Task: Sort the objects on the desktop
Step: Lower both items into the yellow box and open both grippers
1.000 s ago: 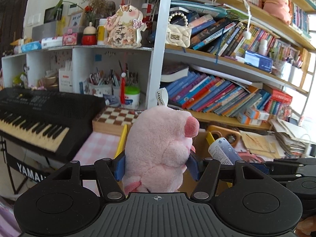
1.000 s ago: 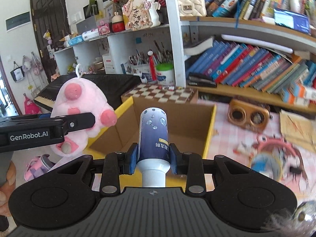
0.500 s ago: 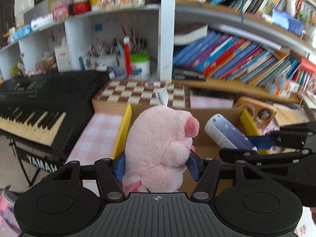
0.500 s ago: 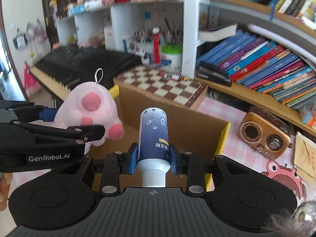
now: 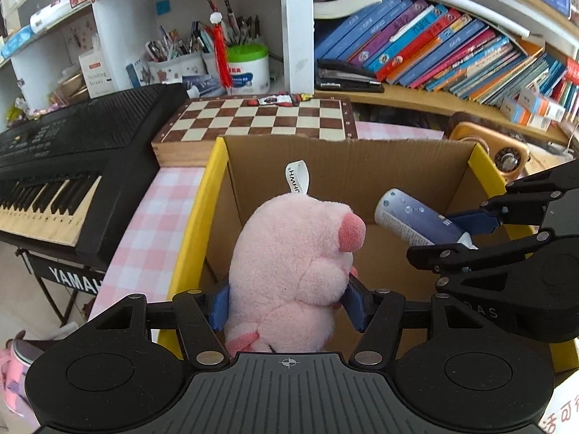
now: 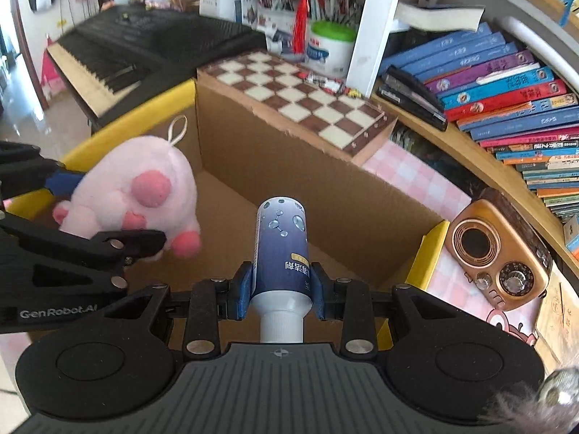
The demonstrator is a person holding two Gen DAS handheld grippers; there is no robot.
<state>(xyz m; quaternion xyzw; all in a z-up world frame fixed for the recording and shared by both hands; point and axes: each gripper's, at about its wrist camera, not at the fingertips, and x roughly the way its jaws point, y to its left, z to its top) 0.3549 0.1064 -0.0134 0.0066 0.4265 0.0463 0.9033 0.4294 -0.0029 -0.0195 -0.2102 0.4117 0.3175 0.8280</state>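
My left gripper [image 5: 287,302] is shut on a pink plush pig [image 5: 295,271], which hangs over the left part of an open cardboard box [image 5: 347,166] with yellow flap edges. In the right wrist view the pig [image 6: 141,195] shows at the left, clamped between the left gripper's black fingers. My right gripper [image 6: 280,289] is shut on a blue tube with a white cap [image 6: 282,249], pointing down into the box [image 6: 289,166]. The left wrist view shows that tube [image 5: 416,220] over the box's right side.
A chessboard [image 5: 260,119] lies just behind the box. A black keyboard [image 5: 68,166] stands to the left on the pink checked cloth [image 5: 152,231]. A gold retro radio [image 6: 503,253] sits right of the box. Shelves of books [image 5: 434,47] and pen cups fill the back.
Both grippers have moved forward and down and tilted over the box, each still gripping its object. The box interior now fills the lower middle of both views.
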